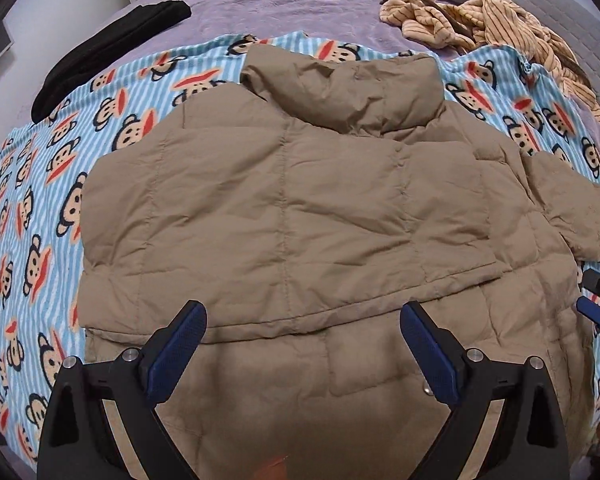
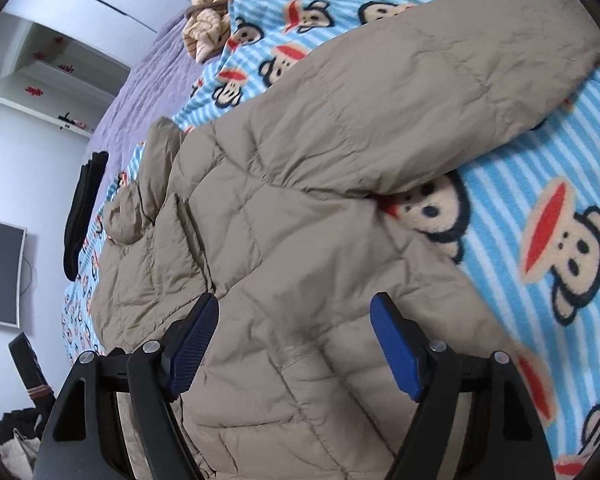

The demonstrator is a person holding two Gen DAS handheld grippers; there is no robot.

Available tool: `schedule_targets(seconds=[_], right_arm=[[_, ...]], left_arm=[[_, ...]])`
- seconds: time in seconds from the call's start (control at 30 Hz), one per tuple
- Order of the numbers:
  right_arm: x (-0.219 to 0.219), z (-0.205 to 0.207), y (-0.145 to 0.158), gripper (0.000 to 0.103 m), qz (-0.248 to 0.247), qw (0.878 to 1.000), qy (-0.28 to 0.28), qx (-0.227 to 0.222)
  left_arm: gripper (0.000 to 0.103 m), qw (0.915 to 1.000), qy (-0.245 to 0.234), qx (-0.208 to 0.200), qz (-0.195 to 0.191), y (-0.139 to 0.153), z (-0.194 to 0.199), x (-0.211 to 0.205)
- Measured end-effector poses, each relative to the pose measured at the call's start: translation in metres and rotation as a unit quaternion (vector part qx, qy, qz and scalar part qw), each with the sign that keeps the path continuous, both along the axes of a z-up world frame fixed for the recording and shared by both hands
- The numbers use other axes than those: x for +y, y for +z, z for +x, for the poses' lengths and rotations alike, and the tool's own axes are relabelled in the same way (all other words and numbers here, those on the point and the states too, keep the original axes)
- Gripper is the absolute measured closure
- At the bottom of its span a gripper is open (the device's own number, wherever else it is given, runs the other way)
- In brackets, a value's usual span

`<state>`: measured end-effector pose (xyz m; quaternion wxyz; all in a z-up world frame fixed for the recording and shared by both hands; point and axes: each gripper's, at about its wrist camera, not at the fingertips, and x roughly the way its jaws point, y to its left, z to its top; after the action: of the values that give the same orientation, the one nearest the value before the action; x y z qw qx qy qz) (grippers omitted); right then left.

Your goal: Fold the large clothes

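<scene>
On the bed, over a monkey blanket (image 1: 112, 136), the tan jacket (image 1: 300, 208) lies back-up with its hood (image 1: 340, 88) toward the far side. One sleeve seems already folded across the back, its edge running as a seam line just beyond the left gripper (image 1: 302, 330). The other sleeve (image 2: 440, 72) stretches out flat over the blanket to the right, unfolded.

Both tongs stand wide and hold nothing. The left gripper hovers above the hem end, near the middle of the jacket. The right gripper (image 2: 294, 328) hovers above the jacket's right side, near where the sleeve joins the body; its blue tip also shows at the right edge of the left view.

My judgement: the sleeve-folding step is half done, 1 sleeve in and 1 left. The next move calls for the right gripper to reach out to the cuff, close on the puffy fabric, and carry it across the back, while the left steadies the body so the slick padding does not slide.

A black garment (image 1: 112, 48) and a striped garment (image 1: 480, 20) lie well apart on the purple cover (image 1: 280, 4).
</scene>
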<state>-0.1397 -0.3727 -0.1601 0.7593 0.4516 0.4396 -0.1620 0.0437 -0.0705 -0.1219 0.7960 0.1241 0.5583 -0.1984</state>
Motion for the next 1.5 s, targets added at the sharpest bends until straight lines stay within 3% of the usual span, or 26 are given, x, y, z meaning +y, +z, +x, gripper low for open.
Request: schedule_targets(seconds=[0.03,0.1,0.13,0.17,0.4,0.5,0.73,0.9,1.0,1.03,1.1,1.13,1.17,1.23,1.33,1.5], right_arm=[[-0.009,-0.006,0.001,0.013,0.003,1.0,-0.008,-0.004],[-0.029,-0.018,0.003,0.011,0.012,0.999,-0.029,-0.019],[-0.039,-0.023,0.002,0.002,0.017,0.999,-0.037,-0.021],[-0.049,-0.029,0.001,0.0,0.023,0.998,-0.045,-0.024],[-0.117,-0.062,-0.001,0.0,0.051,0.993,-0.102,-0.024],[-0.151,-0.074,-0.001,0.0,0.057,0.988,-0.136,-0.047],[-0.215,-0.072,-0.013,0.0,0.074,0.979,-0.177,-0.074],[-0.248,-0.073,-0.013,0.0,0.077,0.968,-0.221,-0.095],[-0.259,-0.078,-0.02,0.001,0.113,0.952,-0.259,-0.116],[-0.261,-0.079,-0.022,0.005,0.128,0.947,-0.268,-0.124],[-0.264,-0.077,-0.029,0.042,0.168,0.937,-0.268,-0.15],[-0.264,-0.075,-0.035,0.075,0.195,0.93,-0.266,-0.163],[-0.263,-0.073,-0.04,0.09,0.219,0.921,-0.267,-0.179],[-0.259,-0.07,-0.041,0.094,0.235,0.911,-0.274,-0.198],[-0.249,-0.052,-0.027,0.094,0.233,0.914,-0.245,-0.225],[-0.215,0.01,0.021,0.094,0.192,0.942,-0.135,-0.242]], left_arm=[[0.005,1.0,-0.001,0.001,0.0,0.0,-0.004,-0.006],[0.005,0.9999,-0.006,0.01,0.0,-0.001,-0.009,-0.018],[0.005,0.9998,-0.007,0.017,0.001,-0.002,-0.012,-0.023],[0.005,0.9996,-0.01,0.027,0.001,-0.004,-0.014,-0.03],[0.005,0.999,-0.027,0.035,-0.003,0.0,-0.032,-0.069],[0.005,0.9989,-0.024,0.038,-0.011,0.003,-0.034,-0.083],[0.005,0.9988,-0.024,0.04,-0.018,0.007,-0.036,-0.108],[0.005,0.9991,-0.02,0.034,-0.014,0.008,-0.035,-0.117],[0.005,0.999,-0.009,0.04,-0.016,0.008,-0.029,-0.118],[0.005,0.9989,-0.007,0.043,-0.019,0.008,-0.028,-0.117],[0.005,0.9989,-0.003,0.042,-0.019,0.008,-0.025,-0.115],[0.005,0.9991,-0.001,0.038,-0.017,0.008,-0.024,-0.114],[0.005,0.9995,0.0,0.029,-0.015,0.009,-0.023,-0.113],[0.005,0.9999,-0.001,0.007,-0.009,0.012,-0.021,-0.11],[0.005,0.9999,0.001,0.004,-0.015,0.013,-0.014,-0.1],[0.005,0.9993,0.022,0.024,-0.018,0.006,0.001,-0.072]])
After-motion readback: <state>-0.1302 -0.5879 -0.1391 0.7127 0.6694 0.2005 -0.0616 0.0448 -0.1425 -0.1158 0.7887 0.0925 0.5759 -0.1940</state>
